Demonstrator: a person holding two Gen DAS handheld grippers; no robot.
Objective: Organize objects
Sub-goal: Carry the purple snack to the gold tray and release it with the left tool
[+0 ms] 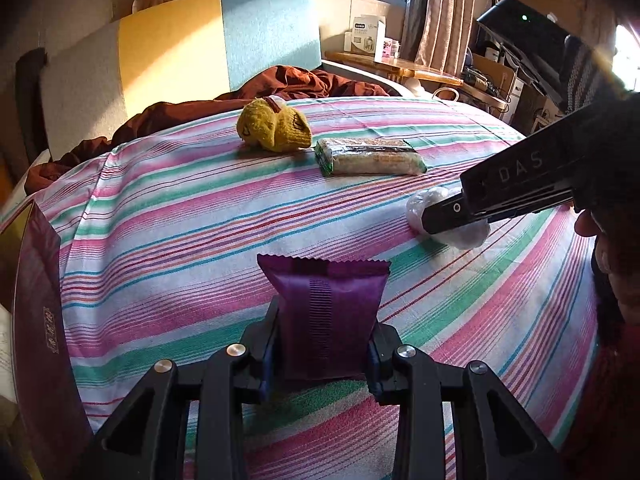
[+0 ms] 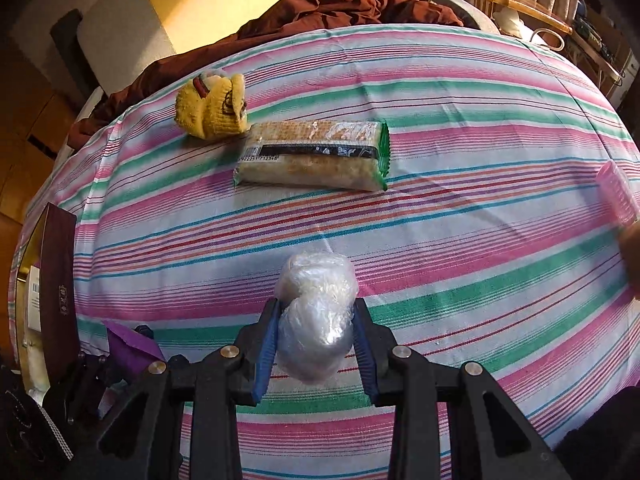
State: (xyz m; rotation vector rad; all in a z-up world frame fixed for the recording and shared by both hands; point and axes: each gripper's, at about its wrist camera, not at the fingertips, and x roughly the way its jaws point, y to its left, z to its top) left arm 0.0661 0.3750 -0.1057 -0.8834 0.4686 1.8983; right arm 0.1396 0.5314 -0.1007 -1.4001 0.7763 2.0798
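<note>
My left gripper is shut on a purple snack packet and holds it upright over the striped bedsheet. My right gripper is shut on a clear plastic-wrapped white bundle; it shows in the left wrist view at the right, with the bundle at its tip. A yellow knitted sock ball and a long cracker packet lie side by side further up the sheet.
A dark maroon box stands at the left edge of the bed. A brown blanket is bunched at the headboard. A pink ribbed object sits at the right edge. A wooden side table stands beyond.
</note>
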